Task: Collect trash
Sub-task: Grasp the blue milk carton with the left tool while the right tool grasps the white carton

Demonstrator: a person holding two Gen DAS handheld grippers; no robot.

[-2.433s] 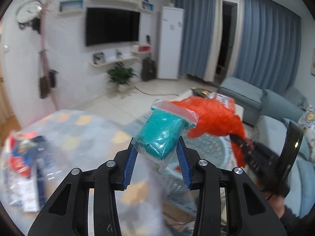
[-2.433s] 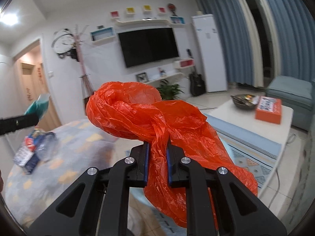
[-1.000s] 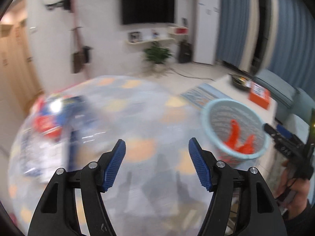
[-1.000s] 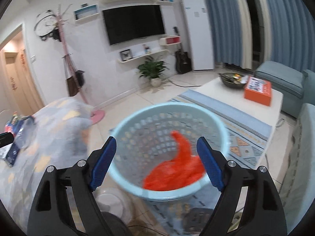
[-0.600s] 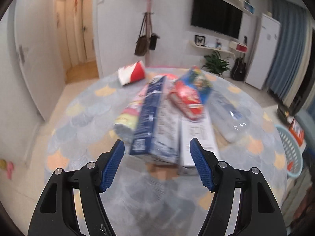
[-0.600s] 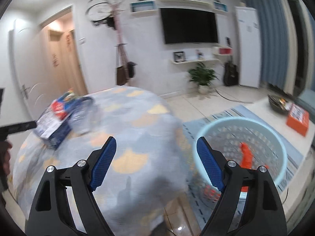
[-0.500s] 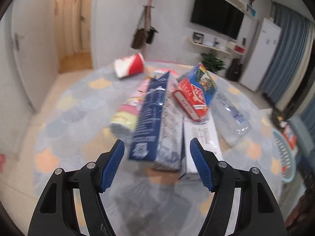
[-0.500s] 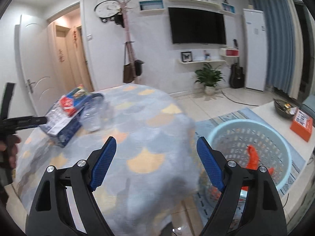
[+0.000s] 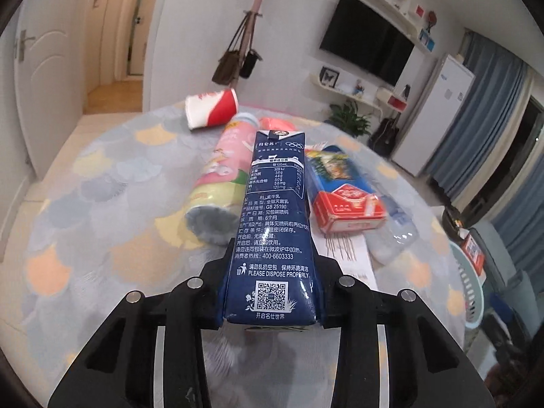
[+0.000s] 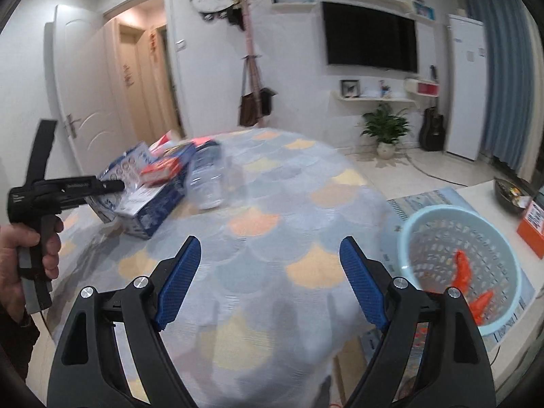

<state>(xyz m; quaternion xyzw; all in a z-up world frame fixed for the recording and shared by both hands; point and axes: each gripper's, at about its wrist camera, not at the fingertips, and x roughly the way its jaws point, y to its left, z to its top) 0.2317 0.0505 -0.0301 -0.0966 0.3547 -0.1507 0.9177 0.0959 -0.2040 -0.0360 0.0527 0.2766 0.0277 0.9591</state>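
So this is the grab step on the next bit of trash. The left gripper (image 9: 272, 292) has its fingers closed on the near end of a dark blue milk carton (image 9: 273, 224), pinching it by the two side faces. The carton is in the pile on the round surface (image 9: 102, 210), and I can't tell if it's lifted off yet or resting on the stuff under it.

The carton's long axis runs straight away from the left gripper, in line with the fingers. Flat bottom end sits at the fingers, the folded top end points off toward the far side of the pile, tipped up a little in this view.

Around it: a pink can (image 9: 217, 183) lying just to the left, a red and white box (image 9: 346, 210) and a clear bottle (image 9: 391, 234) to the right, a red and white paper cup (image 9: 210, 108) on its side further back.

The right gripper (image 10: 268, 282) hangs over the surface with fingers wide apart, holding nothing.

Next move, I'd guess: lift the carton clear of the pile and swing it to the light blue basket (image 10: 414, 224) on the floor beside the surface, which has an orange bag (image 10: 465, 272) in it. A long carton held by one end could droop or snag its neighbours, so lift first.
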